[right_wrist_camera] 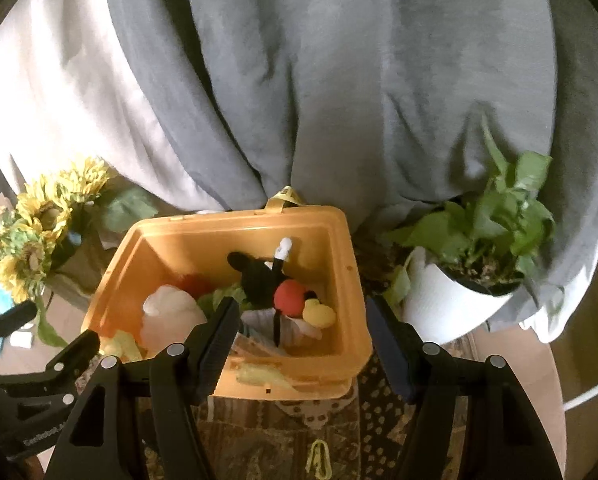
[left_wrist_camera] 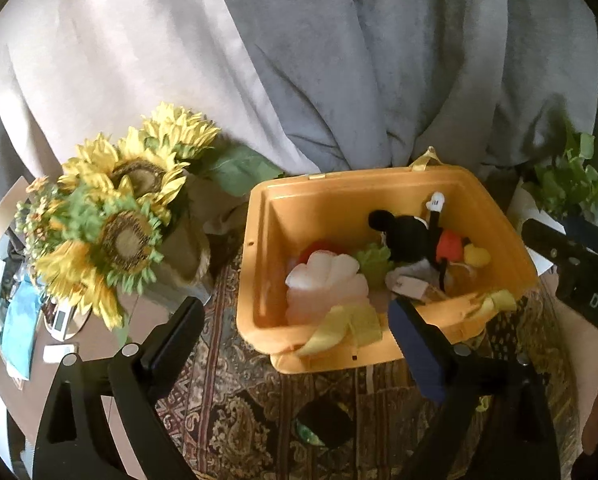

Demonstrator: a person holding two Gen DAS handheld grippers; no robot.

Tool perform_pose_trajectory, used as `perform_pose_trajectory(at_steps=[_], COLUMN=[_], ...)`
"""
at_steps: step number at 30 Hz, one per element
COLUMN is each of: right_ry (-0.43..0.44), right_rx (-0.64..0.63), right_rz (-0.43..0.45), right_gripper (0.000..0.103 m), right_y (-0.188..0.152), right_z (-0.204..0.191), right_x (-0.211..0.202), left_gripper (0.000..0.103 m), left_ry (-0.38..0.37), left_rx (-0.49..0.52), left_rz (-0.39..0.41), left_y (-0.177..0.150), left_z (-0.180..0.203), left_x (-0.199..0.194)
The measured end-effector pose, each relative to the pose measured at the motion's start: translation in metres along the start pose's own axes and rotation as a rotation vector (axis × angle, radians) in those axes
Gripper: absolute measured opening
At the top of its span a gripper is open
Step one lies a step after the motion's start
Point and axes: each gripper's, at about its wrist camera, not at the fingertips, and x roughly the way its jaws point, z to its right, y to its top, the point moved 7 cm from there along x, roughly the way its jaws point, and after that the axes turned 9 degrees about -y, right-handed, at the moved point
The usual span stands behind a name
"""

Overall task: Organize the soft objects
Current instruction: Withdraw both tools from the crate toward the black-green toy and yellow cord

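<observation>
Both the left hand-held gripper [left_wrist_camera: 295, 320] and right hand-held gripper [right_wrist_camera: 299, 338] are hovering wide and empty, the orange bin [left_wrist_camera: 499, 236] at twelve o'clock already holding the plush toys [left_wrist_camera: 411, 236], so the tidying is looking nearly done.

White letters "DAS" on the right gripper [left_wrist_camera: 571, 264] body

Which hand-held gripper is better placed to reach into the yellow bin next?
Right hand-held gripper: open and centred over the yellow bin. Left hand-held gripper, also open, sits off its near-left corner.
</observation>
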Motion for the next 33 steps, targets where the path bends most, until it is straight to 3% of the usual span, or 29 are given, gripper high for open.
perform_pose_trajectory(at_steps=[13, 27, 33], right_ry=[0.006, 0.014, 0.006], right_rx=[0.069, 0.096, 0.098], right_rz=[0.075, 0.039, 0.009], right_gripper=[0.067, 0.067, 0.067], right_y=[-0.037, -0.091, -0.111], right_z=[0.019, 0.026, 0.029], right_x=[-0.033, -0.033, -0.03], left_gripper=[0.099, 0.099, 0.099], left_ry=[0.013, 0.048, 0.031], left_rx=[-0.03, -0.01, -0.022], left_rz=[0.097, 0.17, 0.153], left_y=[-0.037, -0.084, -0.106], left_z=[-0.001, 0.002, 0.007], left_x=[-0.035, -0.048, -0.046])
